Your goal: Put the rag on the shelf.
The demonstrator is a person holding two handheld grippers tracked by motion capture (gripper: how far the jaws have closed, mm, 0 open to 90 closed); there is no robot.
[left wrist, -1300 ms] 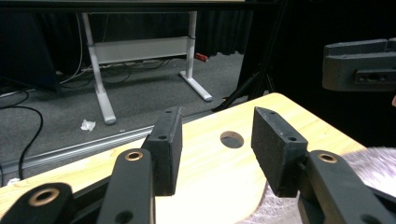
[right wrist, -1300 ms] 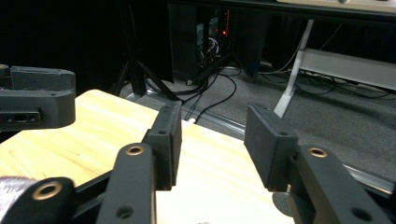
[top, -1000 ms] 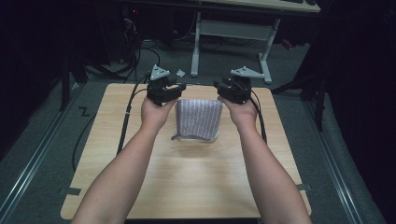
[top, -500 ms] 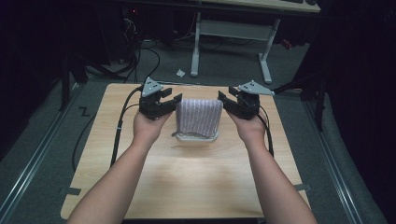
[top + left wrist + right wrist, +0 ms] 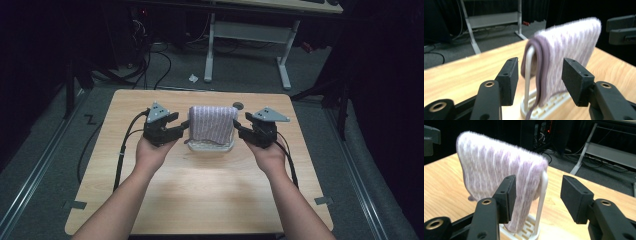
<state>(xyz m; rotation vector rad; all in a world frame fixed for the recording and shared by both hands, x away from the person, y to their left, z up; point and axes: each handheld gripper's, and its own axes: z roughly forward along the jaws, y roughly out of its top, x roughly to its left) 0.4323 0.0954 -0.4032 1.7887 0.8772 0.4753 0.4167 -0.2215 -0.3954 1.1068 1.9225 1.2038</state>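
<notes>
A purple-and-white striped towel (image 5: 212, 123) hangs folded over a white rack (image 5: 210, 147) on the table's far middle.

Dim room, with the surface (image 5: 200, 200) lit from above (brightest near its middle). The surroundings sink into black. Both gripper views blur the cloth (image 5: 564, 50) slightly.

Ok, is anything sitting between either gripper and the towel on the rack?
Nothing visible. The left gripper and right gripper flank the purple striped towel draped over the white rack; their fingers have just been opening and stand apart from the cloth's side edges.
</notes>
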